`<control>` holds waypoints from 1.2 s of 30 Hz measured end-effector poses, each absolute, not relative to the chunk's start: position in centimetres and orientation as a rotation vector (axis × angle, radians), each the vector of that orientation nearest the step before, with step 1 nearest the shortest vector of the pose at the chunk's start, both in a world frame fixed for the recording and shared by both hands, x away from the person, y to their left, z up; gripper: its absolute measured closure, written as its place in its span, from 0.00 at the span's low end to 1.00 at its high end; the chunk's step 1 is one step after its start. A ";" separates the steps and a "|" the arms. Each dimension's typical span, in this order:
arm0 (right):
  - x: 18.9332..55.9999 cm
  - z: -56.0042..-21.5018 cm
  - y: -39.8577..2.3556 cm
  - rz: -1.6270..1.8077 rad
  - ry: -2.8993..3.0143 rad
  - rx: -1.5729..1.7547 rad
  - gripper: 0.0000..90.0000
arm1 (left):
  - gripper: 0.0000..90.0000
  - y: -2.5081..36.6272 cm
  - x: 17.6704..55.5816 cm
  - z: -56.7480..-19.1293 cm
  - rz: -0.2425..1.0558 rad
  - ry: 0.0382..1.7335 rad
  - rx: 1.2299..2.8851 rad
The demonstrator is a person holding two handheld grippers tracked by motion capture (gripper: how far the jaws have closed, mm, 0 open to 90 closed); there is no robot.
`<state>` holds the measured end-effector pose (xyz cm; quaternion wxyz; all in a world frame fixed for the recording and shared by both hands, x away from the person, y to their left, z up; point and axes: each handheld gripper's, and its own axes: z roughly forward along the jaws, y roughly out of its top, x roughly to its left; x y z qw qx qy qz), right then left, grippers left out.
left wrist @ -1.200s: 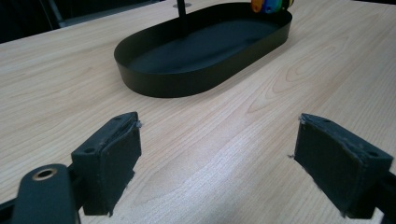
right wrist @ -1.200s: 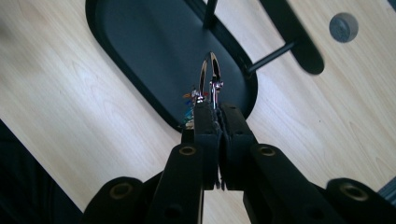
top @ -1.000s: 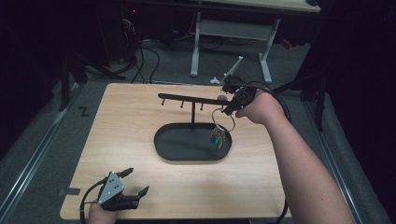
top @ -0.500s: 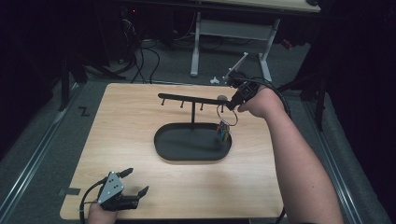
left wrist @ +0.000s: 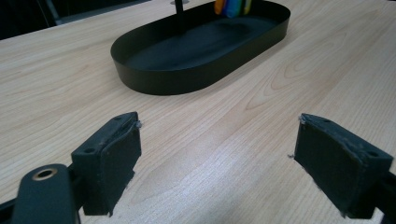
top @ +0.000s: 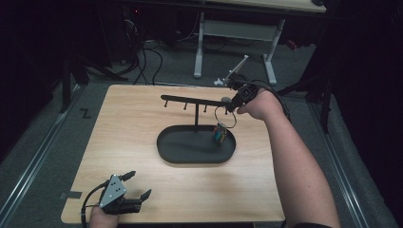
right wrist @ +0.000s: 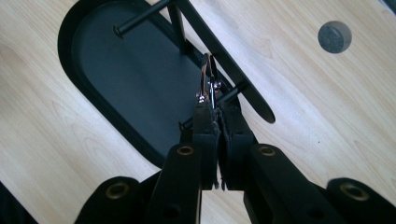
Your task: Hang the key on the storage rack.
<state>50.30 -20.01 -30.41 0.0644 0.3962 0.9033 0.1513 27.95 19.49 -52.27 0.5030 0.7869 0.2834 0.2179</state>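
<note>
Left gripper [top: 135, 186] just sits at the near left corner of the wooden table [top: 133, 123], jaws spread wide with nothing between them. Mid-table there's a black oval tray [top: 166, 147] with a peg rack [top: 190, 100] above it. Right gripper [top: 231, 105] is pinched on a key ring [top: 224, 117] at the rack's right end, colourful tags [top: 219, 132] dangling over the tray

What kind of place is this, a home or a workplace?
Probably a lab or workshop: a bare wooden table on grey floor, loose cables behind it, and an adjustable desk frame in a dark room.
</note>
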 end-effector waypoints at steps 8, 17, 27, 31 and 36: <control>49.7 -29.9 -19.8 0.495 2.674 1.191 0.80 | 0.17 19.4 27.9 -52.2 0.526 0.683 1.904; 49.0 -29.1 -20.2 0.556 2.591 1.247 0.41 | 0.17 19.3 28.0 -52.3 0.523 0.680 1.911; 48.7 -29.2 -20.5 0.532 2.558 1.270 0.30 | 0.17 19.3 27.9 -52.3 0.520 0.683 1.912; 48.5 -29.3 -20.5 0.487 2.529 1.269 0.26 | 0.17 19.4 27.9 -52.3 0.524 0.688 1.902; 48.1 -29.7 -20.6 0.488 2.523 1.231 0.21 | 0.17 19.5 27.8 -52.3 0.522 0.688 1.907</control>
